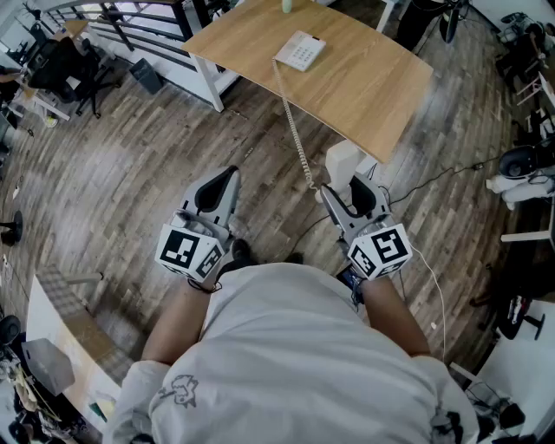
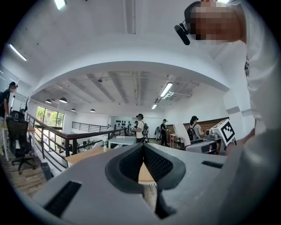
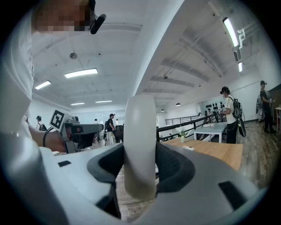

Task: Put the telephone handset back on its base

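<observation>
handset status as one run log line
handset: held in right hand-held gripper | left hand-held gripper: shut, empty | base: on table, handset off

The right tongs (image 1: 355, 187) hide much of the handset (image 1: 342, 160), and the green bottle (image 1: 286, 5) is cut off above.

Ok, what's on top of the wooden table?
The telephone base, its coiled cord trailing off the edge to the handset in the right gripper, and a green item at the far edge. Beyond that, the table is out of frame.
</observation>
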Available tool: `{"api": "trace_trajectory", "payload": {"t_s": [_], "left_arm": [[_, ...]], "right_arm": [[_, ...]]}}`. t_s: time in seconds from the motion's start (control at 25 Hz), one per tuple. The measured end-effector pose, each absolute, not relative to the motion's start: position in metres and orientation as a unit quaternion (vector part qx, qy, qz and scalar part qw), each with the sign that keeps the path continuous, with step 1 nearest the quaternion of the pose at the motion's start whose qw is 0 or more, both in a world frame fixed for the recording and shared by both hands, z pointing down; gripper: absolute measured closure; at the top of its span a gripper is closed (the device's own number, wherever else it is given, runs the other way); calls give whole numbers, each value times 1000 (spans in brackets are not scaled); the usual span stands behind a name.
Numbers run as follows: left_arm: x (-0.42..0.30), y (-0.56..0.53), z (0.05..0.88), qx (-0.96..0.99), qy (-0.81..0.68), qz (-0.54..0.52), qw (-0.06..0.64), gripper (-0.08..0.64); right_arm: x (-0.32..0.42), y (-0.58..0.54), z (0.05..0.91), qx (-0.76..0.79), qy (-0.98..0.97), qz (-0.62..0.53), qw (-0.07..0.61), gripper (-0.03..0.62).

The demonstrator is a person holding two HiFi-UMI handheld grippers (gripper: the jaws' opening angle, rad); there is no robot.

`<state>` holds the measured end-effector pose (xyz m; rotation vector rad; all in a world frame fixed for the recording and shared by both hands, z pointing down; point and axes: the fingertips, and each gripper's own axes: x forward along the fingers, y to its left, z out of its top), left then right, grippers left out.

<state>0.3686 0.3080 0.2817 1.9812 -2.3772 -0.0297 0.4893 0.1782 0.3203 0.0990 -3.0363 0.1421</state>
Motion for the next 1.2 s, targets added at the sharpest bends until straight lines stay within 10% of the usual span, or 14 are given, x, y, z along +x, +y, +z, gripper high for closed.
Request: {"api": "trace_trajectory", "payload": {"t_s": [1.2], "left_arm": [[183, 268, 294, 681, -732, -1, 32, 554]], "right_arm": [[322, 145, 327, 78, -991, 66, 90, 367]]}}
